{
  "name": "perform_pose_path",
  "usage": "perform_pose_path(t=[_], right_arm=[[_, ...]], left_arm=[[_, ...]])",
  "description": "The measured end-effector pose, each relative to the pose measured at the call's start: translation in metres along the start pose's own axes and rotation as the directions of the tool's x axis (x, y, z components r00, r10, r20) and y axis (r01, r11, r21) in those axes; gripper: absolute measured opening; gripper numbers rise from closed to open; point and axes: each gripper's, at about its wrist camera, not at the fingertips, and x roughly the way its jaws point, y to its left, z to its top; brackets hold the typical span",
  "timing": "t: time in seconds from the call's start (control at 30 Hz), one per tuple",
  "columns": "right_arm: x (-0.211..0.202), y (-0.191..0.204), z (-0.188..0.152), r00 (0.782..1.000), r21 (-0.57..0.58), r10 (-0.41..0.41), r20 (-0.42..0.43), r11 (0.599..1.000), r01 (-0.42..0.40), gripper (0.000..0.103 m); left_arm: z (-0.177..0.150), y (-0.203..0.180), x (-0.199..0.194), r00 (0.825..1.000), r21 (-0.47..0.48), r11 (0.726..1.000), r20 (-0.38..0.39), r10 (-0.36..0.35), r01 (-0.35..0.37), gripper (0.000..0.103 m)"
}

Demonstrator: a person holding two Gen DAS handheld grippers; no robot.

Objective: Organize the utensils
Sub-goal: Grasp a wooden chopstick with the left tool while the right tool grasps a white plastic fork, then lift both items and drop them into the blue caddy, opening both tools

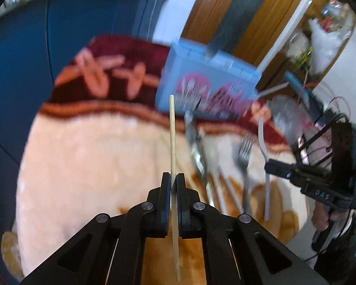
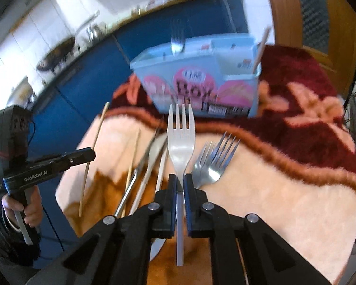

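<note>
So we've got a utensil in each hand right now. The white plastic fork [image 2: 180, 140] sits clamped by its handle in our right gripper [image 2: 180, 180], tines pointing forward at the blue organizer box [image 2: 197, 80], which makes sense: held that way it can probably go handle-down into a slot with just a tilt. Our left gripper [image 1: 173, 178] is pinched shut on a wooden chopstick [image 1: 172, 142], gripped around its middle so both ends stick out, most likely to keep it from swinging.

The box stands at the far side of the table on the dark red border of the fuzzy blanket [image 2: 284, 190]. It already has a metal fork [image 2: 177, 40] standing in the left compartment and a wooden stick [image 2: 261, 49] leaning in the right one, so our guess is it's sorted by type and each piece we hold goes to its matching side.

Still loose on the blanket between us and the box: two metal forks [image 2: 213, 161] overlapping just right of the plastic one, plus a pale spoon [image 2: 154, 156], a thin metal utensil [image 2: 133, 185] and another chopstick [image 2: 133, 156] bunched to the left. Blue cabinets [image 2: 83, 90] run behind the table.
</note>
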Motion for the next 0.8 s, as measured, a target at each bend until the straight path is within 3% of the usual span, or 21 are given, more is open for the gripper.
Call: perform_pose_path(t=[0.17, 0.5, 0.67, 0.8], right_arm=[[-0.013, -0.007, -0.006, 0.987, 0.049, -0.027, 0.158, 0.999, 0.019, 0.008], [-0.034, -0.007, 0.007, 0.940, 0.044, -0.084, 0.331, 0.996, 0.073, 0.008], [-0.044, -0.005, 0.027, 0.909, 0.026, -0.098, 0.405, 0.995, 0.096, 0.008], [-0.046, -0.005, 0.045, 0.889, 0.019, -0.106, 0.445, 0.994, 0.109, 0.008]], left_arm=[[0.015, -0.008, -0.013, 0.985, 0.030, 1.000, 0.174, -0.001, -0.005, 0.004], [0.063, -0.036, -0.008, 0.932, 0.051, 0.998, 0.363, 0.013, -0.034, 0.004], [0.097, -0.043, -0.007, 0.890, 0.050, 0.997, 0.455, 0.027, -0.056, 0.004], [0.119, -0.051, -0.007, 0.845, 0.056, 0.995, 0.533, 0.044, -0.087, 0.004]])
